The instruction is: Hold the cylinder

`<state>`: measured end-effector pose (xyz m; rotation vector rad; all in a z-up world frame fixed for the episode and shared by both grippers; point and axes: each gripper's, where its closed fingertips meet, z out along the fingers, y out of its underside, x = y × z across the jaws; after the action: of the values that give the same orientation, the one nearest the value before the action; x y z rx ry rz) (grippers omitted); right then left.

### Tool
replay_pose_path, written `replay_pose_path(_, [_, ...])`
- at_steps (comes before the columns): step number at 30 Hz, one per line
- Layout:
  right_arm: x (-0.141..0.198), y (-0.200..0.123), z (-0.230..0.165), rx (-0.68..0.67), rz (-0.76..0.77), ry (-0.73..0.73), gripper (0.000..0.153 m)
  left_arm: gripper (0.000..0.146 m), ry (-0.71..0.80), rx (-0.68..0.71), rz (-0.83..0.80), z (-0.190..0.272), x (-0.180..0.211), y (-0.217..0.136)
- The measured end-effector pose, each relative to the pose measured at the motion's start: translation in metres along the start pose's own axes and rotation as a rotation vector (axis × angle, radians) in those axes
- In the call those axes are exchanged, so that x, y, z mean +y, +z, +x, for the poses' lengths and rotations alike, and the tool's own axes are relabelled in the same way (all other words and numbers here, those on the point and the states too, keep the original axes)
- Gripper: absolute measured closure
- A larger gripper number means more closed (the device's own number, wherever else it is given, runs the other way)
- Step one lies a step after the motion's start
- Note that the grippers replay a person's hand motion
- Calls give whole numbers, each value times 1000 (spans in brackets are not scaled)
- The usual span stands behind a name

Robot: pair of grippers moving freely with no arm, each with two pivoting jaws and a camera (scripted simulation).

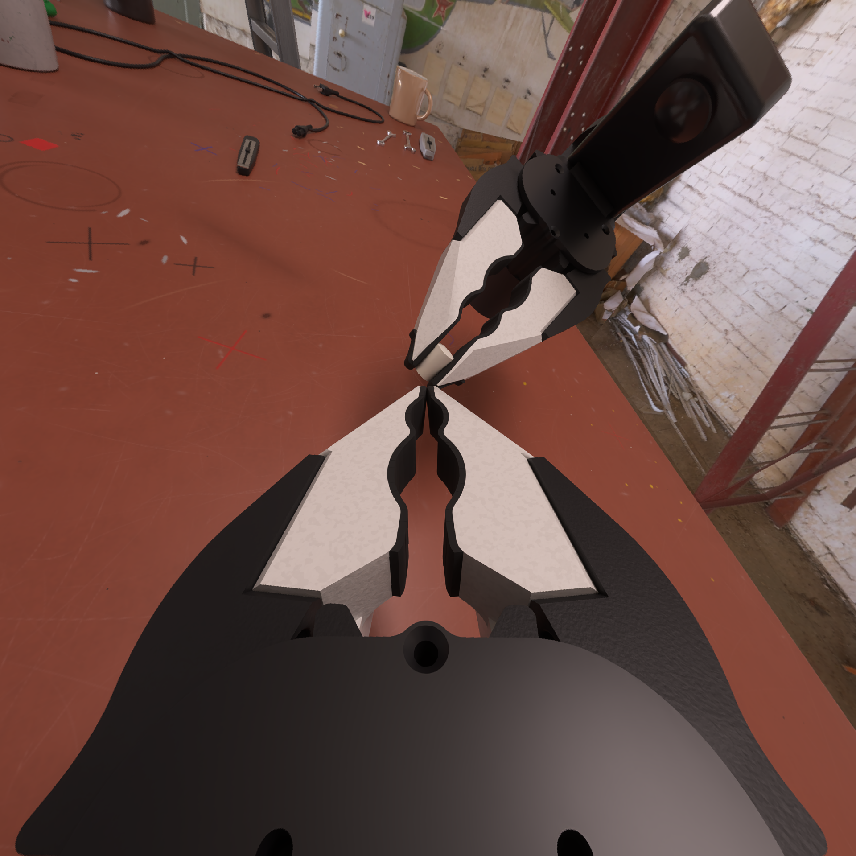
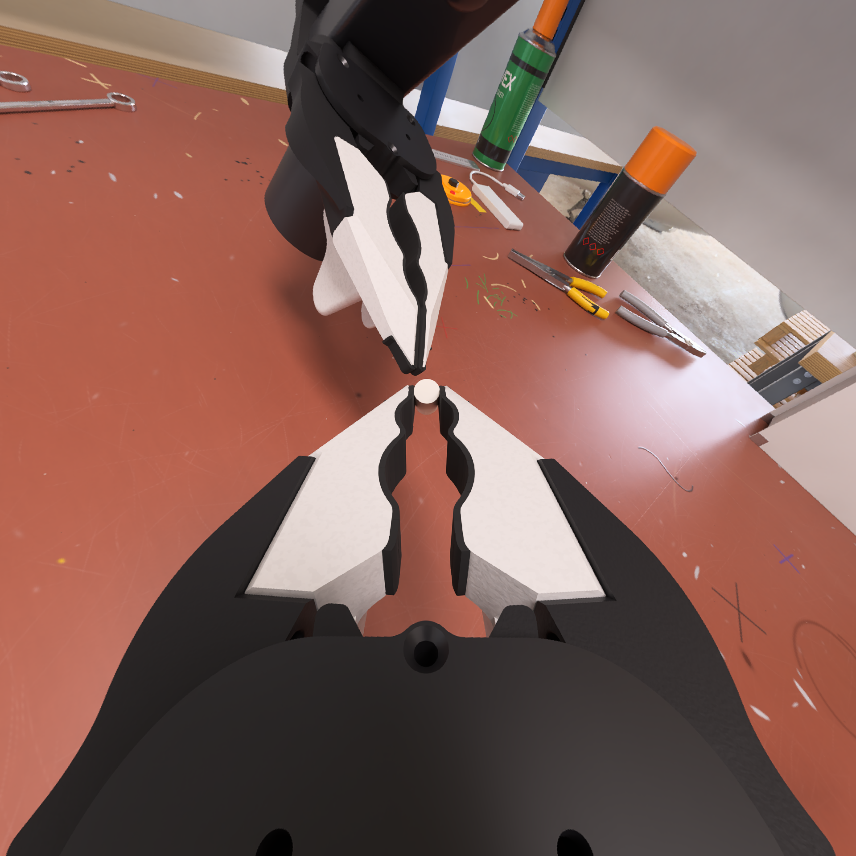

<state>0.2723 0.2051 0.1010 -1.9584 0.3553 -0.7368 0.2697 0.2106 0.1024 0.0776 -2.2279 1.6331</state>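
Observation:
A small cream cylinder (image 1: 434,362) is clamped between the tips of my right gripper (image 1: 433,370), which comes in from the upper right in the left wrist view. In the right wrist view the cylinder (image 2: 426,390) shows end-on between the tips of the right gripper (image 2: 426,393). My left gripper (image 1: 426,391) is shut and empty, its tips just short of the cylinder's near end. In the right wrist view the left gripper (image 2: 417,368) hangs from above, its tips close over the cylinder.
The red-brown table (image 1: 231,417) carries a black cable (image 1: 194,60), a beige mug (image 1: 410,95) and small tools at the far side. Spray cans (image 2: 630,204), yellow pliers (image 2: 574,287), grey pliers (image 2: 657,324) and a wrench (image 2: 69,103) lie around. The table edge (image 1: 695,486) runs on the right.

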Motion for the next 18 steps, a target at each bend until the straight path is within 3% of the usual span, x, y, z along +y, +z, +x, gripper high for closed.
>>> replay_pose_path(18, [7, 0, -7, -67, -27, 5, 143, 146, 18, -2, -73, 2, 10, 4])
